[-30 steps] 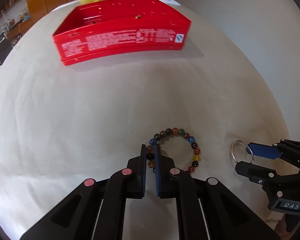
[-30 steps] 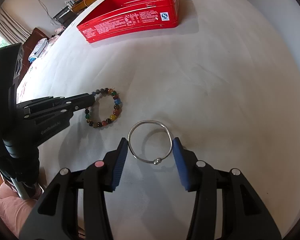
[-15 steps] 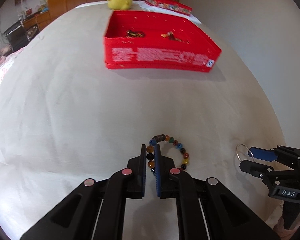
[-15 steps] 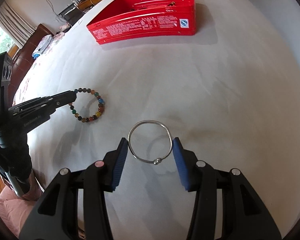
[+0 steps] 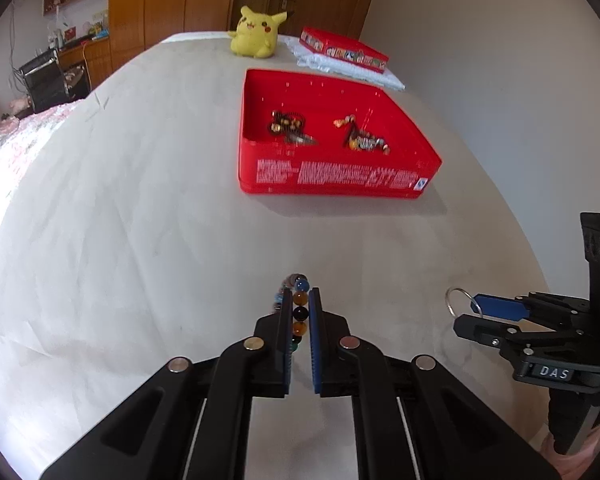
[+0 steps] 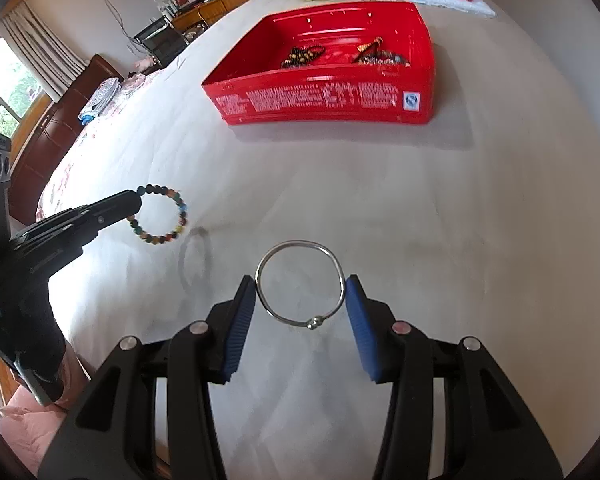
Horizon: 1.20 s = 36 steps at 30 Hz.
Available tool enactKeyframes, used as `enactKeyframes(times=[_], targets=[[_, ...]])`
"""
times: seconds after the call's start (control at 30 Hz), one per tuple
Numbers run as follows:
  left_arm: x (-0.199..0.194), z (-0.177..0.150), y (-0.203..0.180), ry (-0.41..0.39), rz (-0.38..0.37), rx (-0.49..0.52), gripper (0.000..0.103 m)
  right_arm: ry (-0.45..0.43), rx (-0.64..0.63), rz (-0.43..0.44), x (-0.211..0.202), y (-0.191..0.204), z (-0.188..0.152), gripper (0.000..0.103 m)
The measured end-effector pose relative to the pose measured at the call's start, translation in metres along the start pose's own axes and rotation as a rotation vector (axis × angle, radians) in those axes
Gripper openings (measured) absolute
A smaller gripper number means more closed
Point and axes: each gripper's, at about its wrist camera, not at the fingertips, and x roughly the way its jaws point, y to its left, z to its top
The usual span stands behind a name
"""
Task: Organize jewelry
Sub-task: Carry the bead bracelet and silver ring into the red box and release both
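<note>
tin [image 5: 336,178] far, 2 pcs in | L grip [image 5: 300,320] pinching bead bracelet [image 6: 162,216], lifted | R grip [image 6: 300,300] clamping silver bangle [image 6: 300,282] | both left to drop in

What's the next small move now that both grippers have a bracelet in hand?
Probably carry both forward to the red tin and release over it. The left gripper pinches the beaded bracelet, hanging clear of the bed; the right gripper grips the silver bangle. Other jewelry already lies in the tin.
</note>
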Motion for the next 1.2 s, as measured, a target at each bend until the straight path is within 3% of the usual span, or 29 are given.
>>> enactKeyframes(times=[0.3, 0.7, 0.97, 1.2], targets=[[-0.004, 0.028, -0.006, -0.027, 0.013, 0.012, 0.007, 0.007, -0.011, -0.014, 0.001, 0.000, 0.031, 0.045], [-0.002, 0.105, -0.008, -0.103, 0.018, -0.008, 0.007, -0.092, 0.010, -0.023, -0.013, -0.009, 0.108, 0.045], [0.029, 0.160, -0.009, -0.137, 0.026, -0.027, 0.007, -0.109, 0.043, -0.025, 0.005, -0.028, 0.161, 0.045], [0.072, 0.184, -0.011, -0.130, 0.044, -0.010, 0.007, -0.103, 0.076, -0.035, 0.036, -0.046, 0.196, 0.045]])
